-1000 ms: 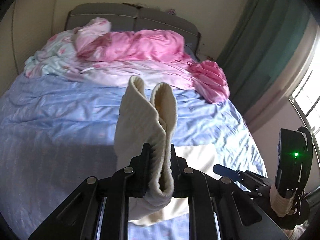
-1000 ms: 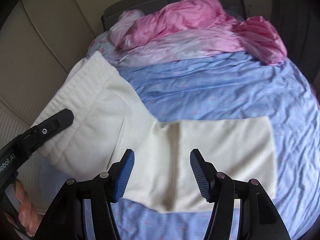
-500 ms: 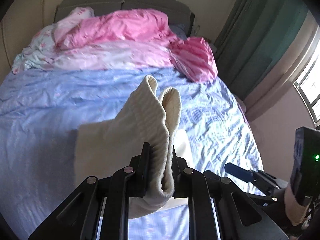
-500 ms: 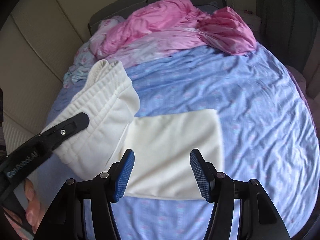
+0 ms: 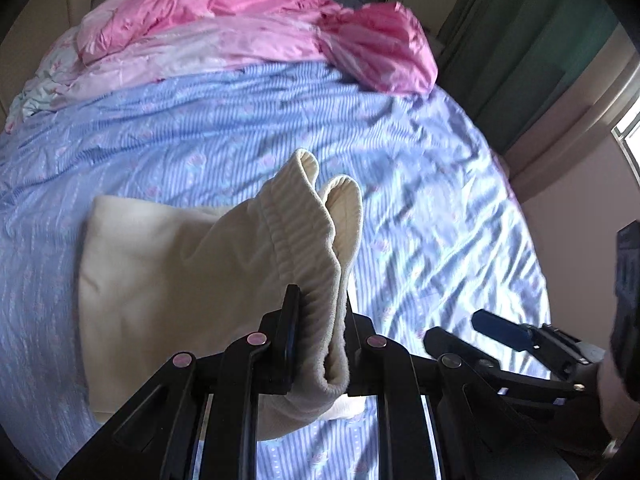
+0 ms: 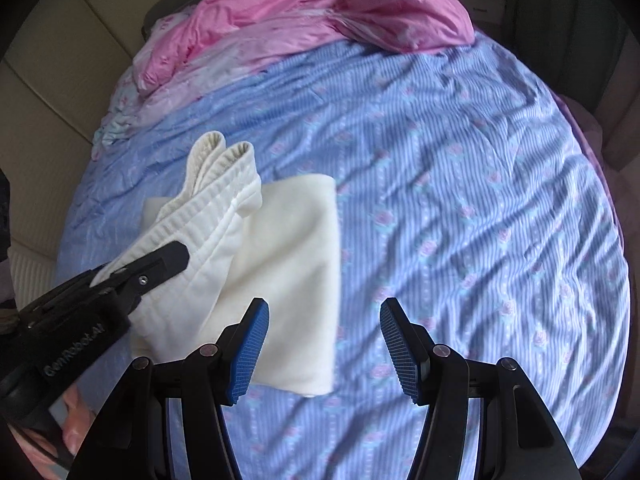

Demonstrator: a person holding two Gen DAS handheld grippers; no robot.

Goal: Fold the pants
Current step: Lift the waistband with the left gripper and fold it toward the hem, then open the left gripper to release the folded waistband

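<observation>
One pair of cream pants [image 6: 288, 264], one bed with blue striped sheet [image 6: 460, 208], one heap of pink bedding [image 6: 304, 12] at the head end, two grippers

Pants on the sheet, left of bed centre in the right wrist view, well short of the pink bedding; legs flat, laid double; ribbed waistband [image 5: 308, 240] lifted off the sheet, standing in two upright lobes

Left gripper [image 5: 320, 344]: clamped on the waistband, ribbed fabric bunched between the black fingers, folded edge hanging below them

Right gripper [image 6: 324, 344]: jaws apart, nothing between the blue pads [image 6: 250, 356]; hovering just beside the near right corner of the pants, not touching

Edges: right edge of the flat legs straight, near edge close to the foot end of the sheet; far left corner partly hidden under the lifted waistband

Open room: wide bare sheet right of the pants out to the bed edge; bare band between pants and pink bedding; green curtain [image 5: 532, 40] beyond the right bed edge
</observation>
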